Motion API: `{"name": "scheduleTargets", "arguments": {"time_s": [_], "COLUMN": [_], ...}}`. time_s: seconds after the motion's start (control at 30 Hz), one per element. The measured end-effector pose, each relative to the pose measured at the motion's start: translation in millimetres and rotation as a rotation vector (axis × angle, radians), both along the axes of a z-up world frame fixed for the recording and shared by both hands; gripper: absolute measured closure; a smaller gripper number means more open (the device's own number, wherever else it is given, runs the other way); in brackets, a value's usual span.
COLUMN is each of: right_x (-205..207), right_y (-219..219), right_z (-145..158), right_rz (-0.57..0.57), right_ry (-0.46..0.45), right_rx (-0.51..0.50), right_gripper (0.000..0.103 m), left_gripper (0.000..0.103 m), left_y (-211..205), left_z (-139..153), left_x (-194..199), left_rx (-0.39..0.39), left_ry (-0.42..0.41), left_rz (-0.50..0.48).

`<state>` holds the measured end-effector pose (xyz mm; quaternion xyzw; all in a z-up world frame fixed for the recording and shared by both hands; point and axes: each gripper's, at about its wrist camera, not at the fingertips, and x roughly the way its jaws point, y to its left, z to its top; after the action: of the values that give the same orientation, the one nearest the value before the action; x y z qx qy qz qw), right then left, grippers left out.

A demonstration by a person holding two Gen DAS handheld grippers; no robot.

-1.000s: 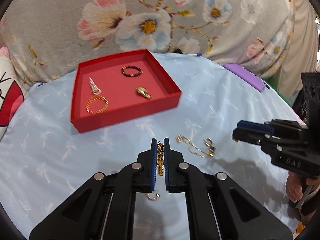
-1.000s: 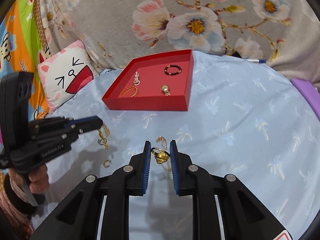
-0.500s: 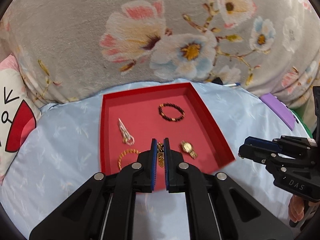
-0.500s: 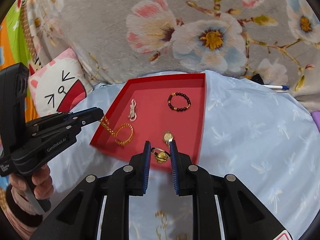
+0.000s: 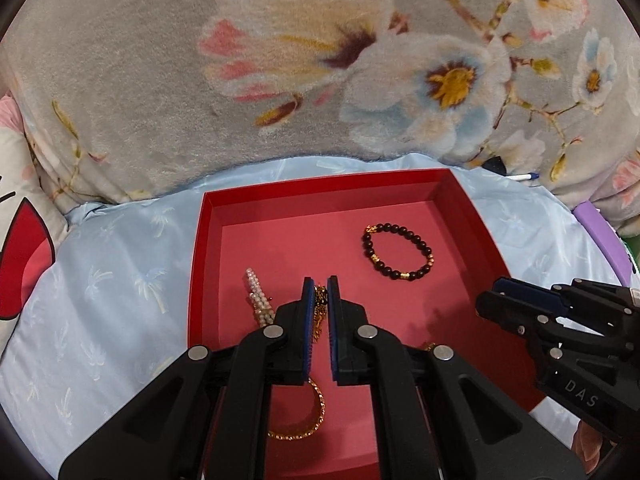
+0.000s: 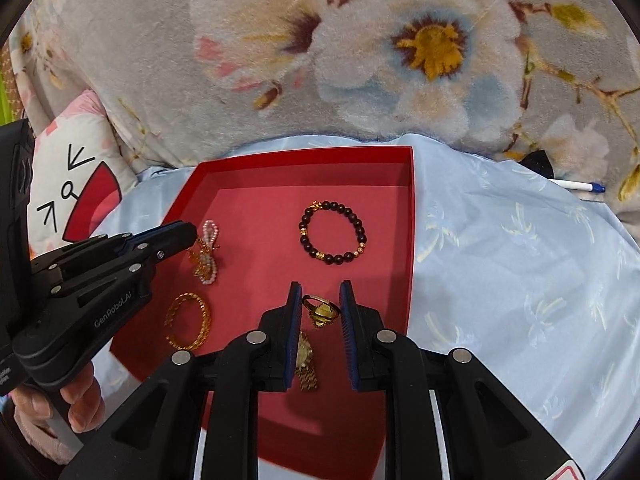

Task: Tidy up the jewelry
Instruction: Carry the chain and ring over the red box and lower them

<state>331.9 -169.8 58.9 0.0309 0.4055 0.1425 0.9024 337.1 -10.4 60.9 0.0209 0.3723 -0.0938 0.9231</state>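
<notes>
A red tray [image 5: 480,216] [image 6: 410,216] lies on the light blue cloth. In it are a dark bead bracelet [image 5: 398,252] [image 6: 334,232], a pearl hair clip [image 5: 258,296] [image 6: 210,252], a gold bangle [image 5: 308,420] [image 6: 188,320] and a gold watch [image 6: 306,360]. My left gripper [image 5: 320,284] [image 6: 192,236] is shut on a gold chain [image 5: 319,312] [image 6: 196,256] and holds it above the tray's left side. My right gripper [image 6: 320,292] [image 5: 492,296] is shut on a gold ring [image 6: 320,310], above the tray's near right part.
A grey floral blanket [image 5: 320,60] rises behind the tray. A cat-face pillow [image 6: 76,192] lies at the left. A pen [image 6: 580,187] lies at the back right and a purple object [image 5: 600,236] at the right edge.
Both grippers moved forward from the cloth to over the tray, carrying the chain and the ring. The tray now fills the middle of both views.
</notes>
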Motion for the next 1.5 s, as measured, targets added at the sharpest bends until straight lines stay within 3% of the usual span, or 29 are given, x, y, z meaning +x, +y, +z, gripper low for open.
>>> {"name": "scheduleTargets", "arguments": {"time_s": [0.27, 0.8, 1.33, 1.5], "right_x": [20.4, 38.4, 33.6, 30.3], "right_y": [3.7, 11.0, 15.5, 26.1], "right_z": [-8.4, -21.3, -25.5, -23.3], "right_rz": [-0.018, -0.016, 0.028, 0.049], "right_ry": [0.004, 0.025, 0.049, 0.036], "right_rx": [-0.010, -0.061, -0.043, -0.092], "right_gripper": [0.085, 0.085, 0.085, 0.085], "left_gripper": [0.098, 0.098, 0.097, 0.096], "left_y": [-4.8, -3.3, 1.5, 0.3], "left_z": [-12.9, -17.6, -30.5, -30.6], "left_x": [7.7, 26.1, 29.6, 26.7], "left_rx": [0.039, 0.032, 0.021, 0.030], "left_ry": [-0.005, 0.001, 0.034, 0.022], "left_rz": [-0.002, 0.014, 0.024, 0.028]}}
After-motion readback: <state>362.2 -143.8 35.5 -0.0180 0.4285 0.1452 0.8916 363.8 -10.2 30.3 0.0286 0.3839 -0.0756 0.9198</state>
